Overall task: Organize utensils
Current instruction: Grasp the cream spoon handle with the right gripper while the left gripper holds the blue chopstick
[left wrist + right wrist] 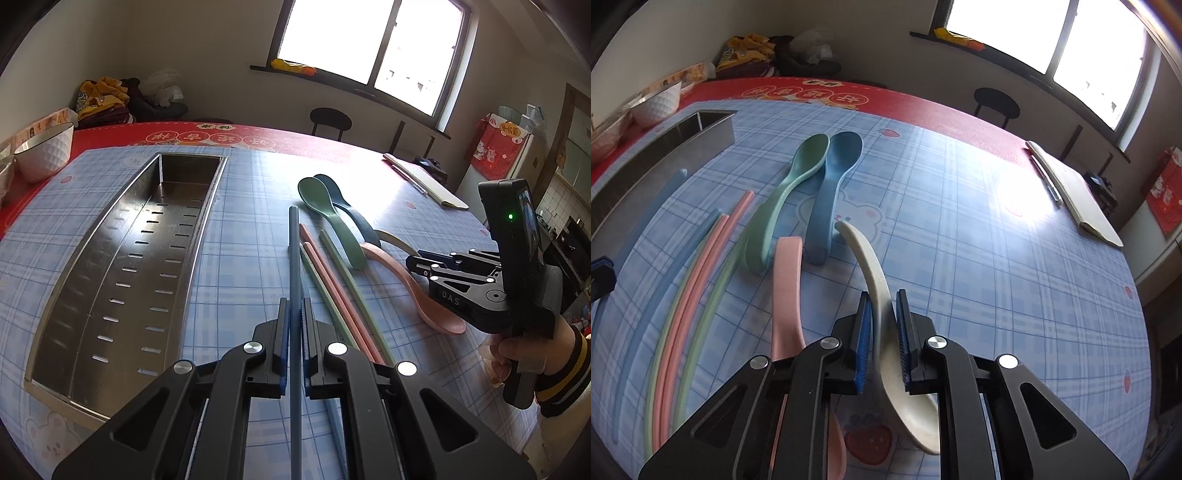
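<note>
My left gripper (294, 306) is shut on a blue chopstick (294, 251) that points away across the checked mat, just right of the long steel tray (122, 240). Beside it lie pink chopsticks (328, 280), green chopsticks (347, 280) and a second blue one (665, 295). My right gripper (882, 306) is shut on the handle of a cream spoon (871, 266), whose bowl hangs below the jaws. Left of it a pink spoon (786, 291), a green spoon (783, 199) and a blue spoon (831, 184) rest on the mat. The right gripper (419, 264) also shows in the left wrist view.
A white bowl (44, 151) stands at the tray's far left on the red cloth. A notebook with a pen (424, 181) lies at the table's far right edge. A black stool (330, 118) stands beyond the table. A person's hand (517, 350) holds the right gripper.
</note>
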The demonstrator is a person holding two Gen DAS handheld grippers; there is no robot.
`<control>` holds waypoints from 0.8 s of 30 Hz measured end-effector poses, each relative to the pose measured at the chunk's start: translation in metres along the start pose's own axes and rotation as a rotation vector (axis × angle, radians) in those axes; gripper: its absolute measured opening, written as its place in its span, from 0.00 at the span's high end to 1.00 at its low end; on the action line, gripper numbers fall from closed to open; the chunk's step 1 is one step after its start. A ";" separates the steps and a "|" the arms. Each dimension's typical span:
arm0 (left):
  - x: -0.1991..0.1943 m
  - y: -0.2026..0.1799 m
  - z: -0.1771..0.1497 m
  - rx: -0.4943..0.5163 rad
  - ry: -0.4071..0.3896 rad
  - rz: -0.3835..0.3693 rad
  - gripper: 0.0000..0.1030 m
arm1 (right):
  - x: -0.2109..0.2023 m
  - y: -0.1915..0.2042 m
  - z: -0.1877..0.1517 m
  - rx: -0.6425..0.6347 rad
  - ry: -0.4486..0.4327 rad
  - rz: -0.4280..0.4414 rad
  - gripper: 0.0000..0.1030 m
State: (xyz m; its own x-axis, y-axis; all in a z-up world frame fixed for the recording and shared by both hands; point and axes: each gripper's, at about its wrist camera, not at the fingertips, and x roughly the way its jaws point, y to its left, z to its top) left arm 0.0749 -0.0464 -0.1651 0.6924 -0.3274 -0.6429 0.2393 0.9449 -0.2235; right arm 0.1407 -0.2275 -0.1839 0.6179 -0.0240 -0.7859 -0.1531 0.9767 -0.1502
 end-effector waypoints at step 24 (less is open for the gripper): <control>0.001 0.003 0.001 0.002 0.013 -0.030 0.94 | -0.054 -0.032 -0.049 0.593 -0.216 0.427 0.92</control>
State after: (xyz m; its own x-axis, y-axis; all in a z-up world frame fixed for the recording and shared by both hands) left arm 0.0774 -0.0437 -0.1654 0.6762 -0.3552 -0.6455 0.2607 0.9348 -0.2412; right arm 0.0742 -0.2676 -0.1663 0.7447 0.3644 -0.5591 -0.0108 0.8442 0.5359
